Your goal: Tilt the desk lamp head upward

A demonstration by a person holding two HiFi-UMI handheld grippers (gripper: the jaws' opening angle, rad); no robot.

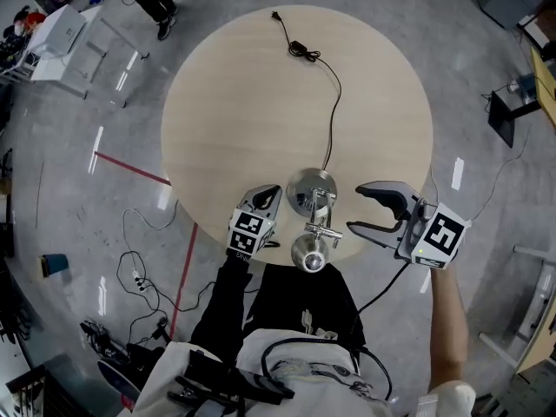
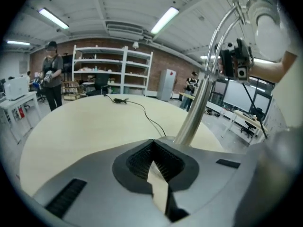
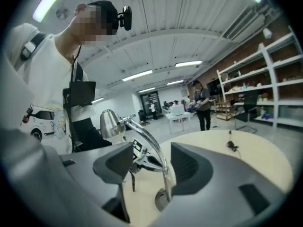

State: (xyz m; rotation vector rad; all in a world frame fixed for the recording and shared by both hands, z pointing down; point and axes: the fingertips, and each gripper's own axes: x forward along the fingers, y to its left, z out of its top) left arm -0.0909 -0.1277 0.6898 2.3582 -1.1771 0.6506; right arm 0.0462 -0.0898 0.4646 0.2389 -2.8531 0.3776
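Big round table (image 1: 261,85) in a workshop room, desk lamp (image 1: 313,200) at its near edge, lamp head (image 1: 308,252) overhanging toward the person. Looks like the approach step: left gripper (image 1: 274,191) is closed on nothing beside the base, and right gripper (image 1: 356,209) is wide open and empty. Next it probably needs to pinch the head and swing it up.

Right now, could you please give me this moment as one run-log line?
left gripper: shut, empty, beside lamp base | right gripper: open, apart from lamp head | tilt: not begun
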